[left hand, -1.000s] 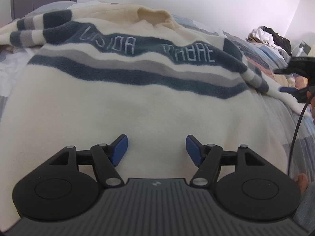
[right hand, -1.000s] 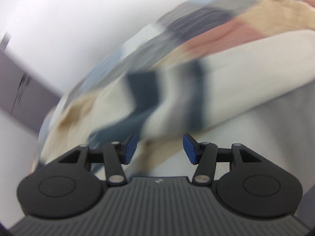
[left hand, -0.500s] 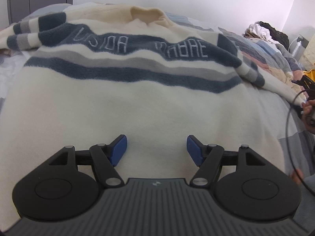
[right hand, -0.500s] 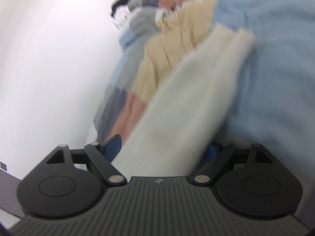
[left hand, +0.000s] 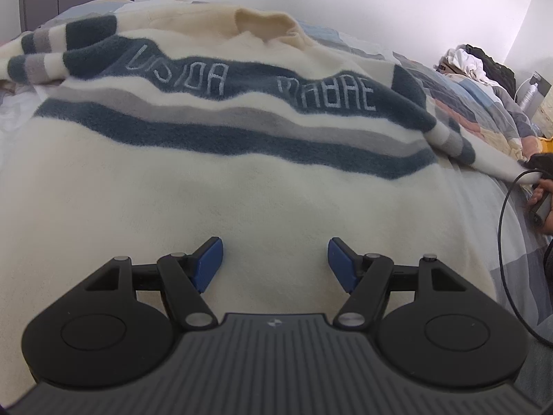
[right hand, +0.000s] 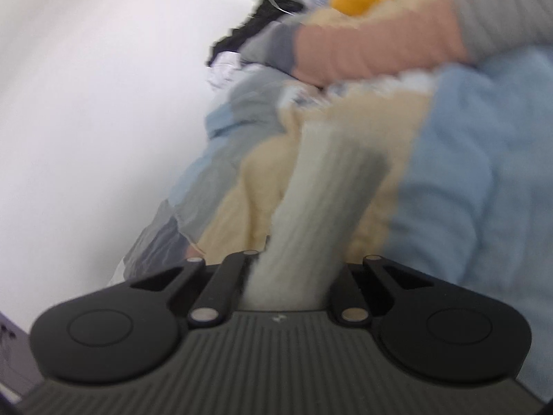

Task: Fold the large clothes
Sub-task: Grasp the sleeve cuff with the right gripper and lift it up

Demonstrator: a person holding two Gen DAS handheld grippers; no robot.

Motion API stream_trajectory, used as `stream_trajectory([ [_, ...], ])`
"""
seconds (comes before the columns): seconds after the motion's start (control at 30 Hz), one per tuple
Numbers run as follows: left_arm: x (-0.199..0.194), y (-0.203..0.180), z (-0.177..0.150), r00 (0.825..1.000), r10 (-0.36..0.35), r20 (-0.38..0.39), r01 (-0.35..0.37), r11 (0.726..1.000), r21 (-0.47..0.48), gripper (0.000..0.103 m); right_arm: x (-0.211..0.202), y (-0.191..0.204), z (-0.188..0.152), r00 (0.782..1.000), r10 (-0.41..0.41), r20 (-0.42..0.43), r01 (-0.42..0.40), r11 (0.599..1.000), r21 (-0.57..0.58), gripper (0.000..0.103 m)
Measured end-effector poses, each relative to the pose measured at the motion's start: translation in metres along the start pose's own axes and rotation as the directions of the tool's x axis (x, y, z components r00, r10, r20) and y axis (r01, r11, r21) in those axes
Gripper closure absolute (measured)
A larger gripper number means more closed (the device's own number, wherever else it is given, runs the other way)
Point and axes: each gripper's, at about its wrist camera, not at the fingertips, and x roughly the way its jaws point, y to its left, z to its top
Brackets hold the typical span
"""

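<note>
A cream sweater (left hand: 221,186) with dark blue and grey stripes lies spread flat over the patchwork quilt (left hand: 459,100), collar at the far end. The left gripper (left hand: 275,259) hovers just above the sweater's plain near half with its jaws well apart and nothing between them. The right gripper (right hand: 288,276) sits at the end of the sweater's sleeve (right hand: 321,193), off the sweater's right side, jaws closed tight on the cream cuff (its blue pads are buried in the cloth), with a pile of clothes (left hand: 473,60) far beyond.
</note>
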Motion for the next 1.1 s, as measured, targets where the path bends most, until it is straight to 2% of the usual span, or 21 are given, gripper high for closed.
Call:
stream_trajectory([
  [0.17,-0.004,0.009,0.006,1.000,-0.001,-0.004,0.001,1.000,-0.027,0.031,-0.012,0.047,0.037,0.997,0.036,0.064,-0.028,0.993,-0.118,0.093],
  [0.33,-0.019,0.024,0.012,0.999,-0.028,0.032,0.031,0.996,-0.085,0.031,-0.047,0.123,0.056,0.984,0.139,0.111,-0.107,0.962,-0.251,0.093],
  [0.43,-0.029,0.031,0.015,0.998,-0.015,0.062,0.021,0.995,-0.093,0.031,-0.075,0.176,0.051,0.971,0.215,0.104,-0.169,0.927,-0.336,0.093],
  [0.57,-0.047,0.042,0.018,0.994,-0.020,0.112,0.032,0.994,-0.107,0.031,-0.118,0.250,0.026,0.944,0.329,0.037,-0.277,0.846,-0.456,0.093],
  [0.67,-0.059,0.053,0.021,0.990,-0.010,0.144,0.029,0.991,-0.127,0.031,-0.156,0.304,-0.012,0.908,0.417,-0.042,-0.371,0.752,-0.544,0.093],
  [0.73,-0.064,0.062,0.021,0.988,-0.013,0.157,0.035,0.990,-0.138,0.031,-0.179,0.334,-0.040,0.873,0.480,-0.091,-0.436,0.680,-0.589,0.093],
  [0.83,-0.067,0.069,0.019,0.988,0.003,0.153,0.018,0.991,-0.135,0.031,-0.208,0.370,-0.085,0.808,0.558,-0.188,-0.537,0.568,-0.623,0.093],
  [0.97,-0.078,0.087,0.018,0.983,0.009,0.183,0.027,0.981,-0.194,0.031,-0.243,0.399,-0.150,0.736,0.603,-0.306,-0.620,0.422,-0.661,0.093],
  [1.1,-0.095,0.111,0.022,0.971,0.002,0.239,0.066,0.959,-0.277,0.031,-0.279,0.408,-0.218,0.682,0.602,-0.415,-0.661,0.265,-0.702,0.093],
])
